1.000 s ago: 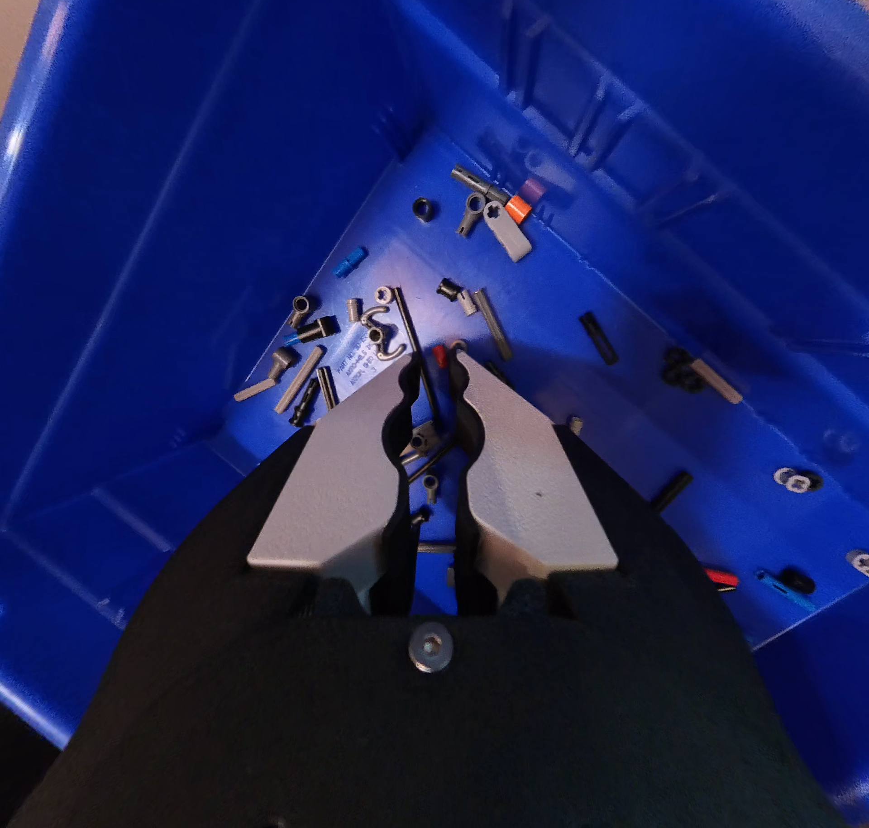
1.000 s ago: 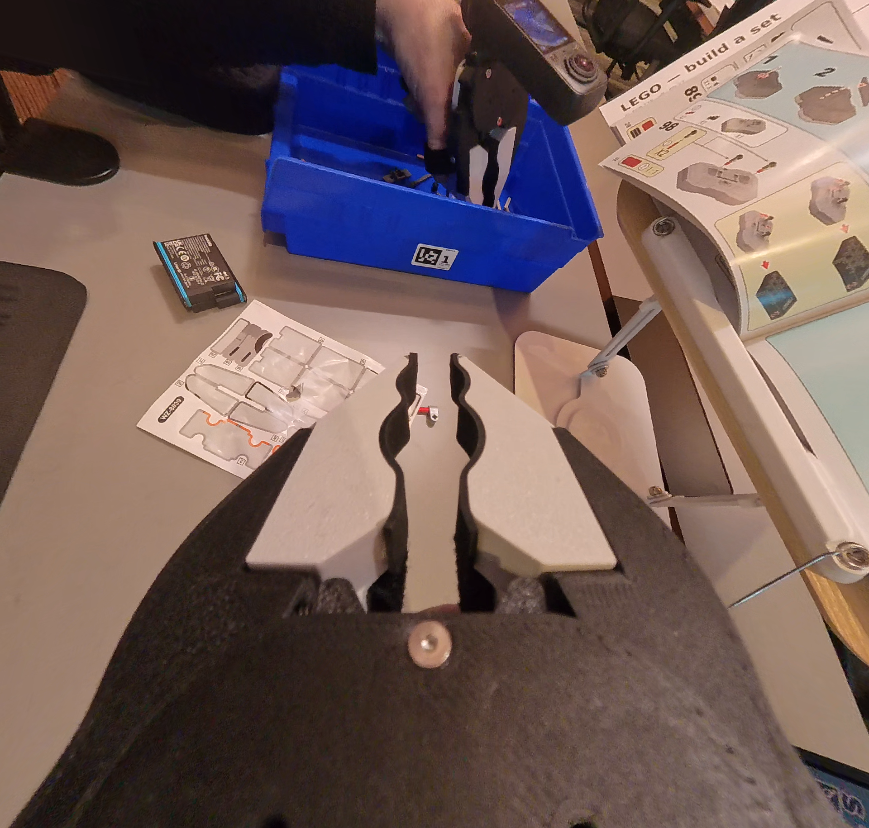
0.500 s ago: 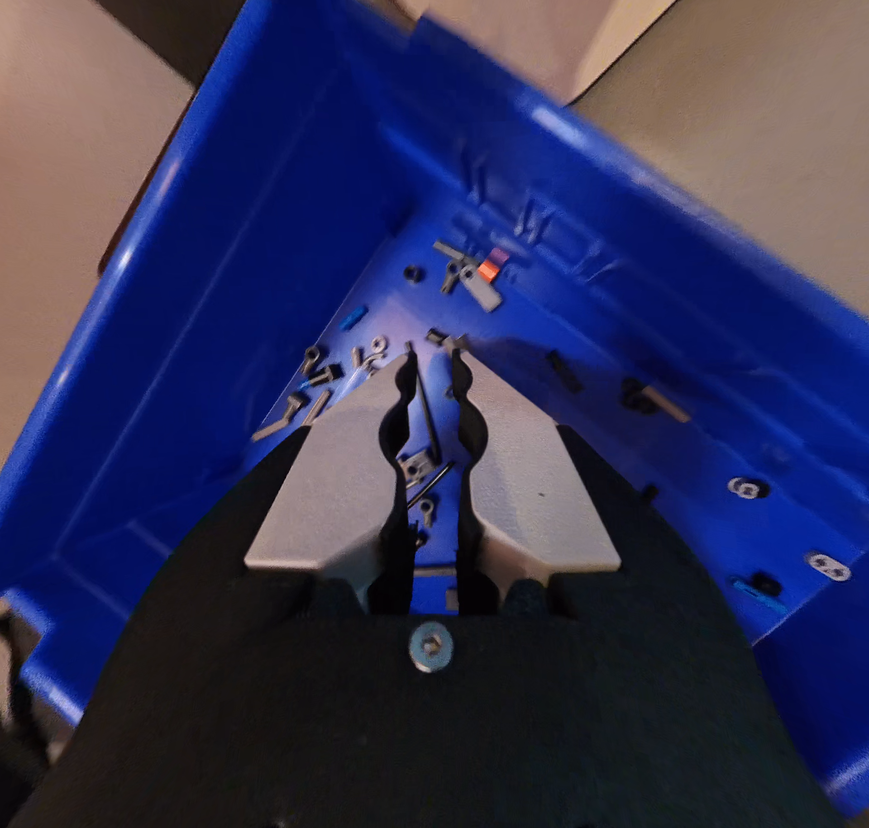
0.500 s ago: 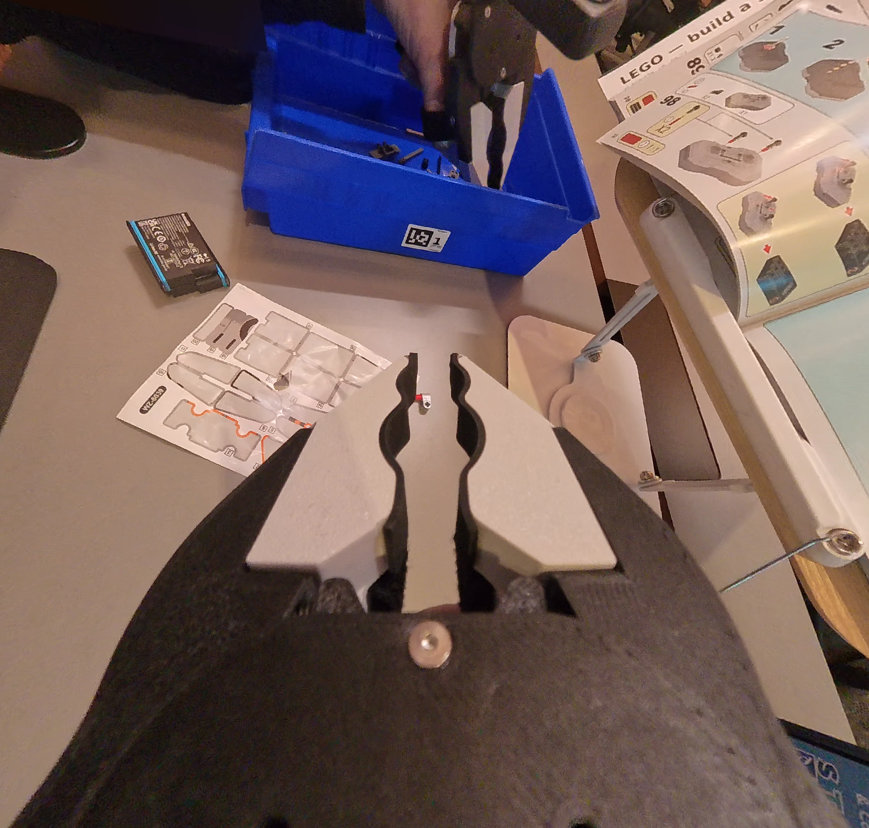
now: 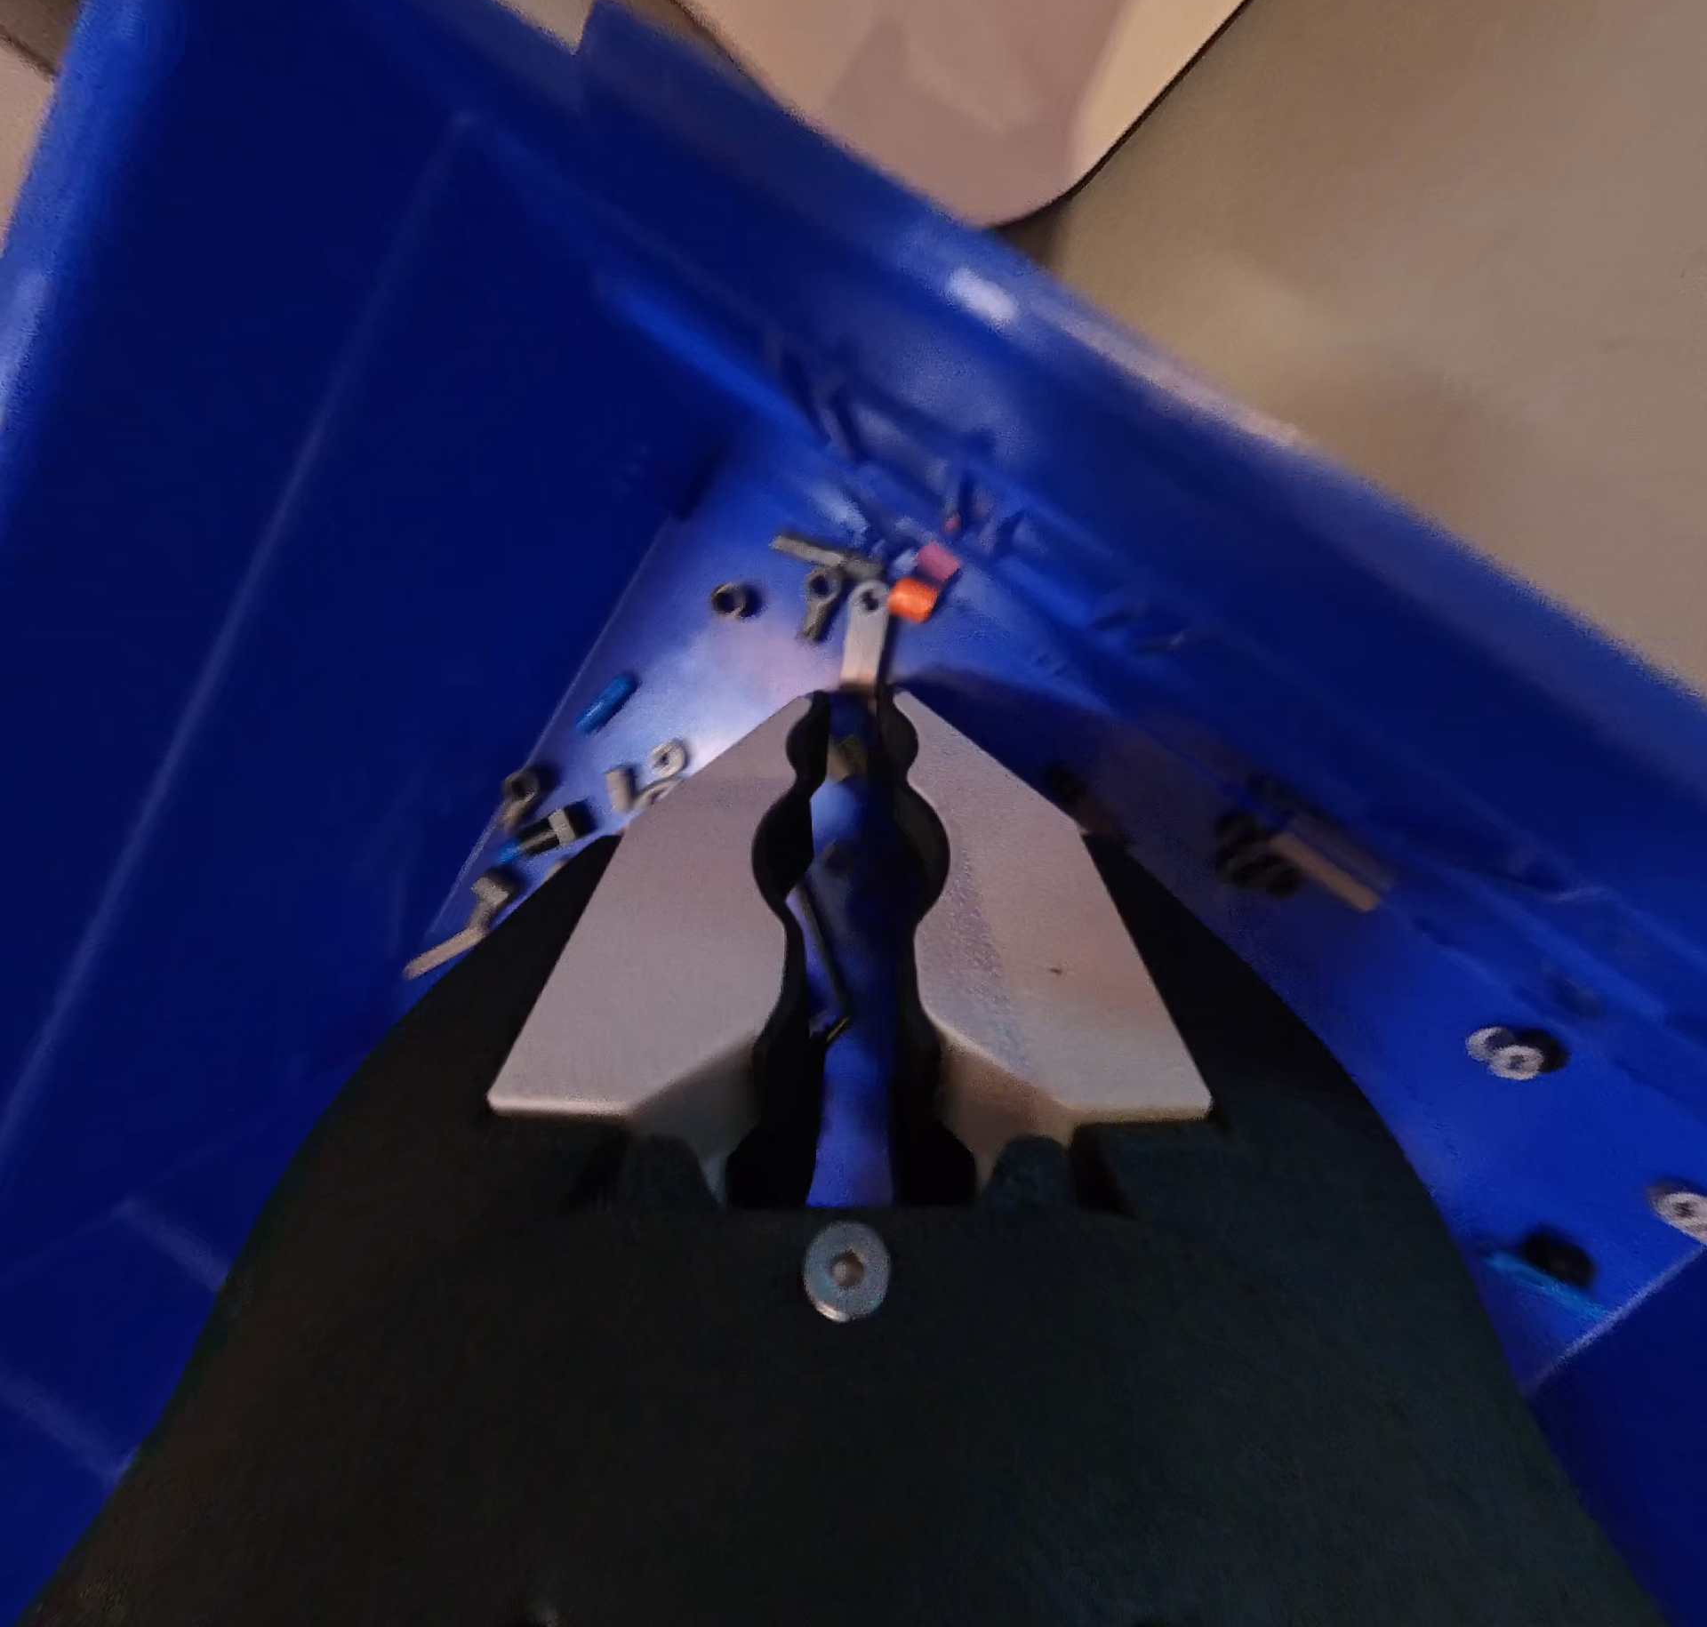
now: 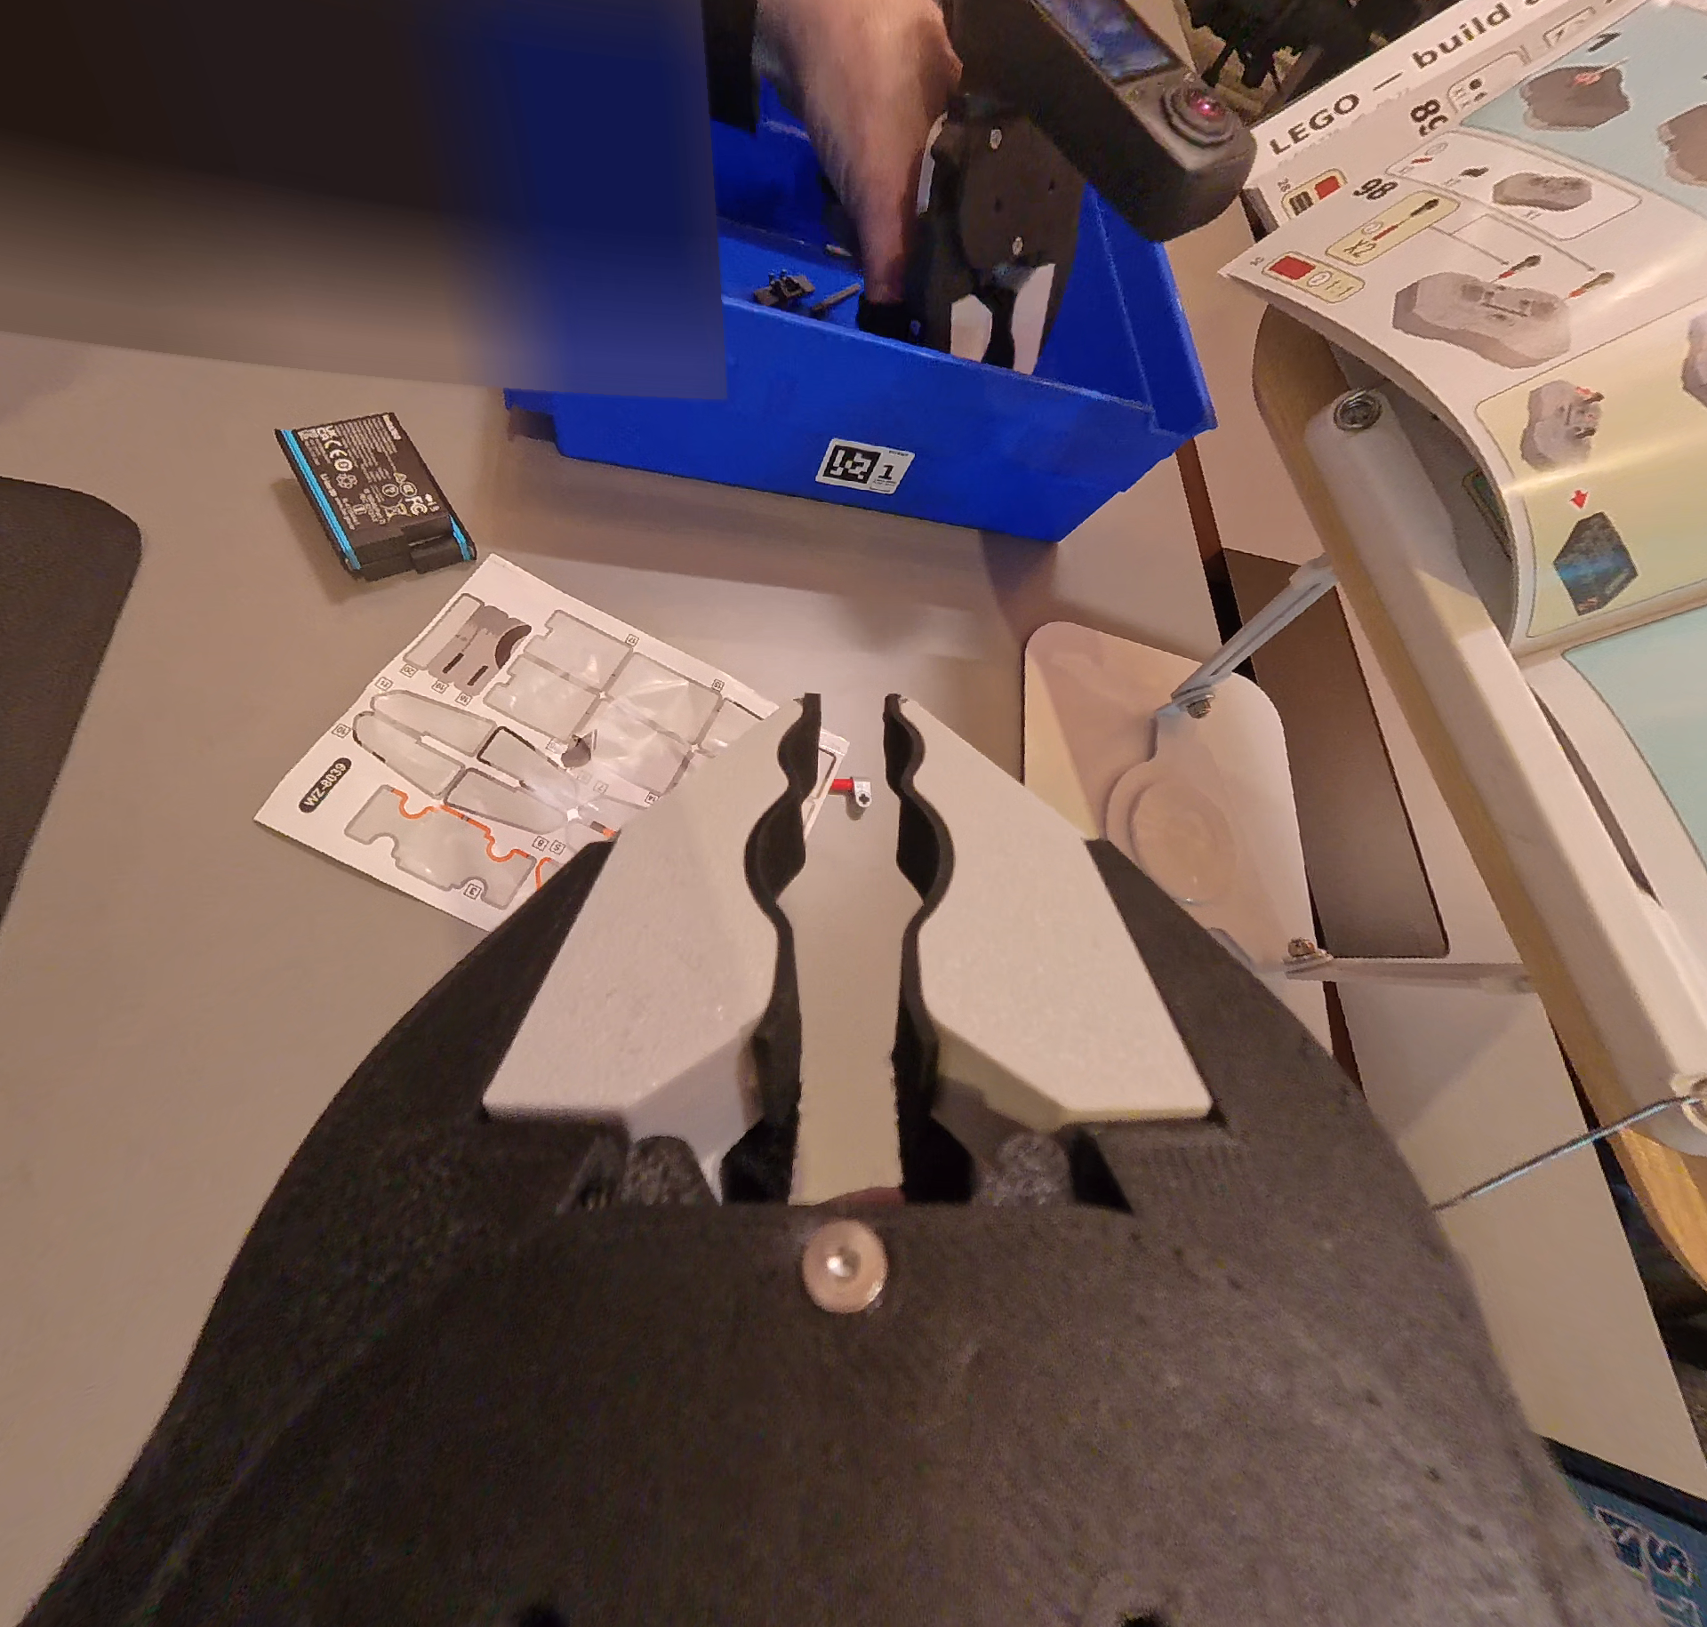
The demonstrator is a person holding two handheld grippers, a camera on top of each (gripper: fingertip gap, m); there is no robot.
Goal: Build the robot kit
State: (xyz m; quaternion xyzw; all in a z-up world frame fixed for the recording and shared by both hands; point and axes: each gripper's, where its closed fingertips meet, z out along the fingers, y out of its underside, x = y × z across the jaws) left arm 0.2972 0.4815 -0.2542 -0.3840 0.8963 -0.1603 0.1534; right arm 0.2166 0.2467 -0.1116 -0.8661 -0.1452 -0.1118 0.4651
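The blue bin [image 5: 277, 567] fills the left wrist view, and the left gripper [image 5: 854, 705] points down into it, with its jaws a narrow gap apart. The picture is blurred. A thin black rod [image 5: 885, 659] stands up along the inner edge of the right finger, but I cannot tell whether the jaws pinch it. Left of the tips, small grey and black pieces [image 5: 545, 821] lie on the bin floor. Just ahead of the tips lies a flat grey piece [image 5: 864, 636], and beside it an orange piece [image 5: 914, 597].

In the right wrist view, the right gripper [image 6: 850, 705] hangs above the grey table [image 6: 185, 1028], tilted forward, its jaws narrowly apart with nothing between them. Left of the tips lies a sticker sheet [image 6: 517, 733], and farther left a black battery [image 6: 374, 493]. Between the tips, on the table, sits a tiny red and grey piece [image 6: 854, 788]. Far ahead, a hand [image 6: 859, 105] holds the left gripper [image 6: 1007, 326] tilted down inside the bin [image 6: 924, 437]. To the right, an instruction booklet [image 6: 1524, 289] rests on a stand.
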